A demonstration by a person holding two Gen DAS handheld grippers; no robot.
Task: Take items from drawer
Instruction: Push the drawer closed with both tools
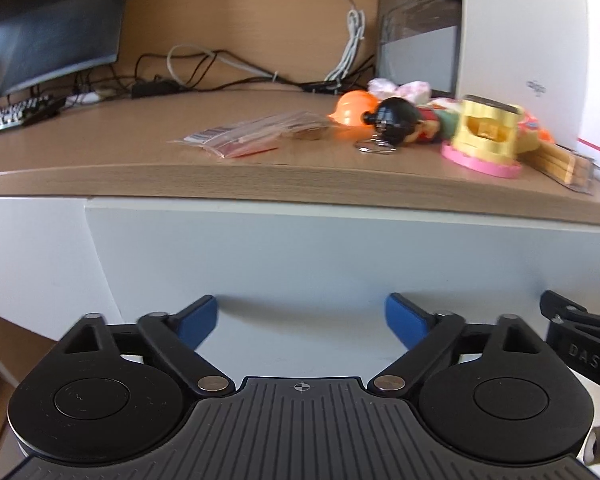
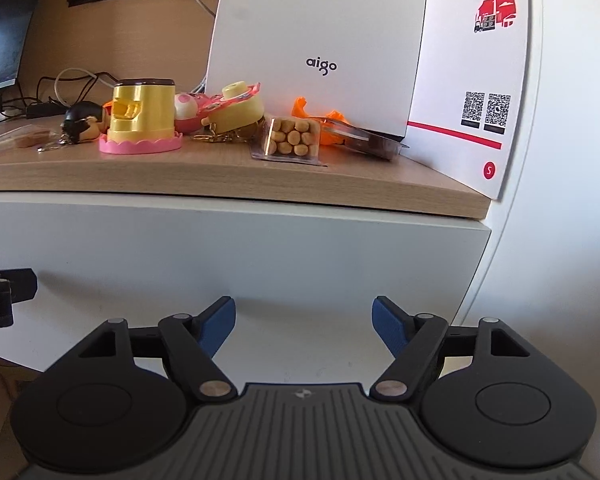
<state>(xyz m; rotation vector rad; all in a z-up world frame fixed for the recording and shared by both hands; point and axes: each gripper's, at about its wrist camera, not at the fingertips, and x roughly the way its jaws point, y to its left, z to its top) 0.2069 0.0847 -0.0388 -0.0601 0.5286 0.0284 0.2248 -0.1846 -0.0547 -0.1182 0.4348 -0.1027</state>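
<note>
A white drawer front (image 1: 300, 256) (image 2: 236, 248) stands closed under the wooden desktop. My left gripper (image 1: 300, 316) is open, its blue fingertips close to the drawer face with nothing between them. My right gripper (image 2: 304, 320) is open too, just in front of the same face and further right. On the desktop lie a yellow toy on a pink base (image 1: 486, 136) (image 2: 142, 120), a black-haired doll keychain (image 1: 396, 122) (image 2: 82, 122), an orange piece (image 1: 354, 108), a clear packet (image 1: 256, 134) and a pack of tan pellets (image 2: 294, 138).
A white aigo box (image 2: 320, 40) and a white printed carton (image 2: 472, 72) stand at the back right of the desktop (image 2: 180, 178). A monitor (image 1: 48, 20), keyboard (image 1: 8, 118) and cables (image 1: 220, 68) fill the back left. The right gripper's tip (image 1: 580, 328) shows in the left wrist view.
</note>
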